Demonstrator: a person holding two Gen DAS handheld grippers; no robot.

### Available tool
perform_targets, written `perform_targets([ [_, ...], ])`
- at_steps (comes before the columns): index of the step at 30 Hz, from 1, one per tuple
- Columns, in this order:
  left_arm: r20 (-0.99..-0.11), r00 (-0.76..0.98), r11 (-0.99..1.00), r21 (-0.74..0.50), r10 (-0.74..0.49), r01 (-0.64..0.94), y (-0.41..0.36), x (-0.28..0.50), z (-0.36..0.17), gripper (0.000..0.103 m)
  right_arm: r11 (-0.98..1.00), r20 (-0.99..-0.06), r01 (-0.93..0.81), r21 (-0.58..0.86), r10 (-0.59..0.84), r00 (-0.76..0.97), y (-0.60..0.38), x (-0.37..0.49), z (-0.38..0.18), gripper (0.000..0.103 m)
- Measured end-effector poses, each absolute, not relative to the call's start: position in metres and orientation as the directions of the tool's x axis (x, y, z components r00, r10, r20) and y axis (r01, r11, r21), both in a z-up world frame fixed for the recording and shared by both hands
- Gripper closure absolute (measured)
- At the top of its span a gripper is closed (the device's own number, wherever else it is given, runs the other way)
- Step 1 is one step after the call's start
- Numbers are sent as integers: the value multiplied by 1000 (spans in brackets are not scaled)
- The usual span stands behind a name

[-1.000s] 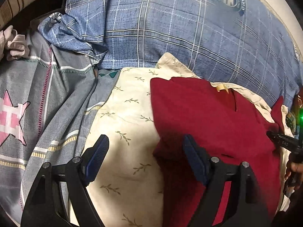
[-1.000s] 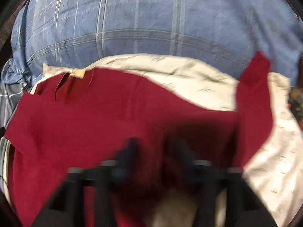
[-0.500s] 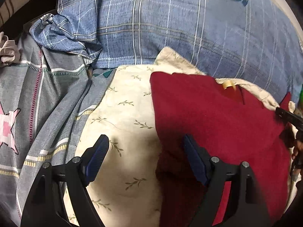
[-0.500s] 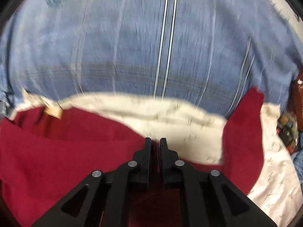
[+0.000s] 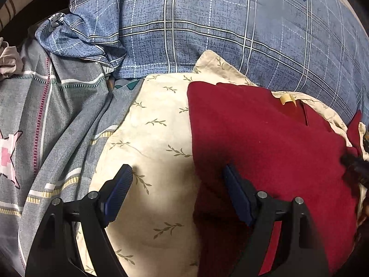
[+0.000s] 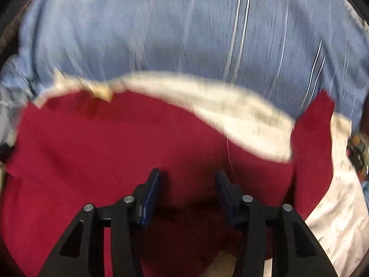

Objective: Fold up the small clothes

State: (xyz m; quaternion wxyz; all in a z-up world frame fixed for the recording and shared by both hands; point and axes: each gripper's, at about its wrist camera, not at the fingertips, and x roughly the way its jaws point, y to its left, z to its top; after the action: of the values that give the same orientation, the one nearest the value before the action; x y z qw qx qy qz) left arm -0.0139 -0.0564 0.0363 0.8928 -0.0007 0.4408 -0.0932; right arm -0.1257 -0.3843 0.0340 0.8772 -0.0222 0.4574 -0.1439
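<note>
Red and soft, the shirt [image 5: 265,143] lies limp ahead of your two spread, empty grippers (left [image 5: 177,173], right [image 6: 188,173]), so pinch it at a hem edge.

Matt fleecy red garment [image 5: 265,143] on smooth printed cotton pillowcase [image 5: 156,138]
</note>
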Motion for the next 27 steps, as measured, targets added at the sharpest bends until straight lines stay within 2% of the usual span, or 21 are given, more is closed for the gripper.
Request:
perform_targets([
  [7,-755,626,979,-107,-193,173,-60,-20,51,23,966,-741,228,-122,-241,626,-369,-159,76,52],
  [11,-748,635,978,-88,-191,190,-68,-23,54,23,982,-738,175,-72,-170,653,-351,-146,69,45],
  [15,-741,641,975,-85,-201,207,-72,-24,57,23,983,-808,166,-80,-161,566,-341,-122,32,45],
  [17,-736,644,972,-86,-209,217,-74,-24,58,23,978,-781,162,-133,-204,591,-333,-125,34,44],
  [23,-772,620,982,-27,-141,189,-75,-8,45,23,992,-760,111,-60,-118,639,-316,-124,57,43],
  [27,-804,578,988,-71,-139,138,-64,4,35,14,997,-776,55,-58,-80,625,-296,-100,40,40],
])
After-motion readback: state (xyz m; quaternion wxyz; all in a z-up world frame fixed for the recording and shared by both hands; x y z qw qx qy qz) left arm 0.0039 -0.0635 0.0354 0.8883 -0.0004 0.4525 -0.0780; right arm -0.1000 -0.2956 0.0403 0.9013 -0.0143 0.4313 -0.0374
